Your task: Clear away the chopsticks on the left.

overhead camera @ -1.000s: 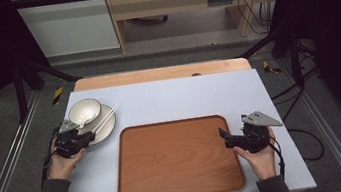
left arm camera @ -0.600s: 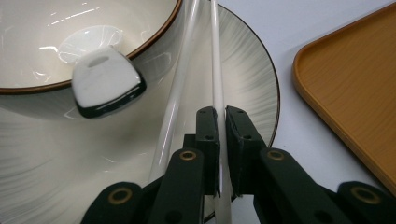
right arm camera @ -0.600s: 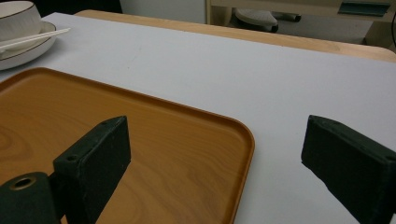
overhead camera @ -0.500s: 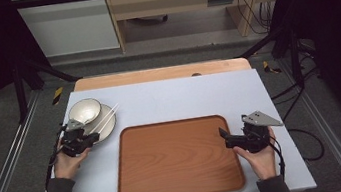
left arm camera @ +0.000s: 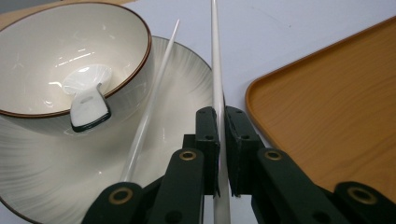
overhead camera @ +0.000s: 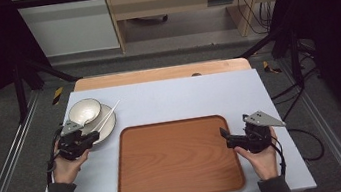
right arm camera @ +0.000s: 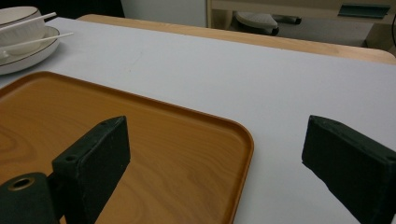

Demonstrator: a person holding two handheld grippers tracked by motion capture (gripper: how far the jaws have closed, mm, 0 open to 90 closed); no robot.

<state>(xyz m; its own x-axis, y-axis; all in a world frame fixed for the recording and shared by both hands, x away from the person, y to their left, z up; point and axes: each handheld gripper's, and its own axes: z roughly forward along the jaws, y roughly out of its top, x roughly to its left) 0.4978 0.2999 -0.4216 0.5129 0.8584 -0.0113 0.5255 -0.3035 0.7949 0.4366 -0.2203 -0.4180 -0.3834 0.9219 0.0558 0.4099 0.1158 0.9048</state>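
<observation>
A white bowl (left arm camera: 56, 51) with a brown rim holds a white spoon (left arm camera: 88, 100) and stands on a white plate (left arm camera: 182, 79). In the high view the bowl (overhead camera: 85, 111) and plate (overhead camera: 106, 129) are at the table's left. My left gripper (left arm camera: 219, 116) is shut on one white chopstick (left arm camera: 216, 65) over the plate's near rim. A second chopstick (left arm camera: 154, 98) rests on the plate beside the bowl. My right gripper (right arm camera: 215, 154) stands open over the right edge of the wooden tray (right arm camera: 140, 135), with nothing between its jaws.
The wooden tray (overhead camera: 177, 158) lies in the middle of the pale blue table top (overhead camera: 199, 97), just right of the plate. A strip of bare wood (overhead camera: 155, 75) runs along the table's far edge. Dark frame posts stand at both sides.
My left gripper has shifted a little to the right and up at the plate's near rim, close to the chopsticks. The right gripper has stayed where it was.
</observation>
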